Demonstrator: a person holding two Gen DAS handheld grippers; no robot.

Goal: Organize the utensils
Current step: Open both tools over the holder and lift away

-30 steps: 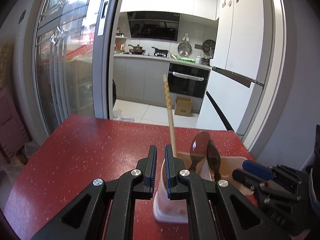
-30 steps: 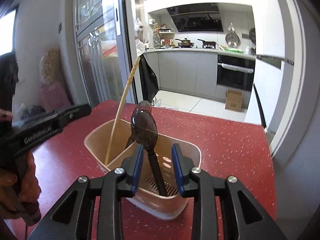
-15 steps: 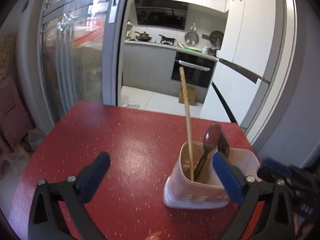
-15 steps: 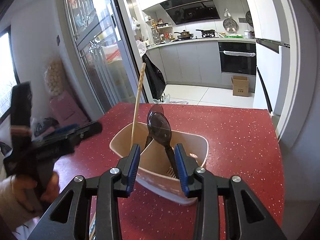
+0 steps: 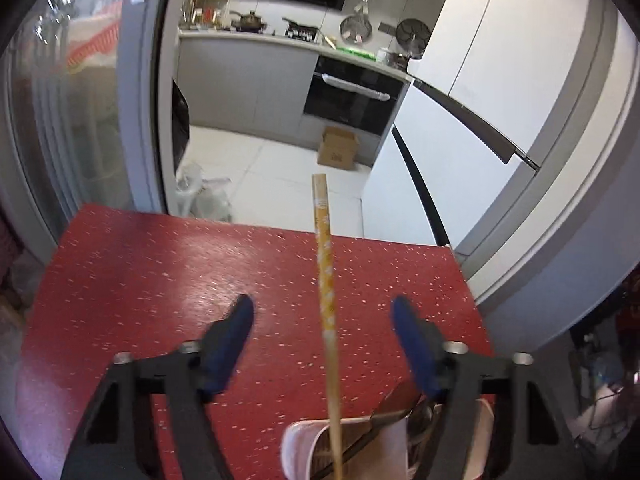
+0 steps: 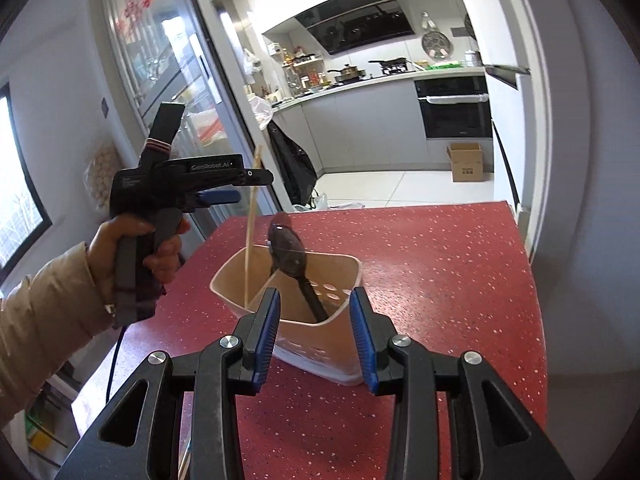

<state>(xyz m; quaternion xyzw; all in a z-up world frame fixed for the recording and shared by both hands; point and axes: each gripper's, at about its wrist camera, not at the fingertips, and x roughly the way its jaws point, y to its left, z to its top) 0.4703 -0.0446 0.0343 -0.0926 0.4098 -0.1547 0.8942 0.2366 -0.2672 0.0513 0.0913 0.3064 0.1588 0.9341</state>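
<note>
the chopstick [image 5: 326,304] stands nearly upright in the holder [image 6: 320,344], rising between the left gripper [image 5: 322,320]'s closing, untouching jaws; the right gripper [image 6: 316,336], part open and empty, is just before the holder.

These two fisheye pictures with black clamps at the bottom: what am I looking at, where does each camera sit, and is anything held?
No robot here: a person holds a trigger-operated pair of tongs in each hand, and a camera on each looks forward along its fingers. The left view shows the left tongs, their jaws closing but well apart, with the chopstick standing between them untouched. The right view shows the right tongs, part open and empty, just short of the utensil holder. That beige holder stands on the red table and holds the chopstick and dark spoons. The person's left hand shows there too.
</note>
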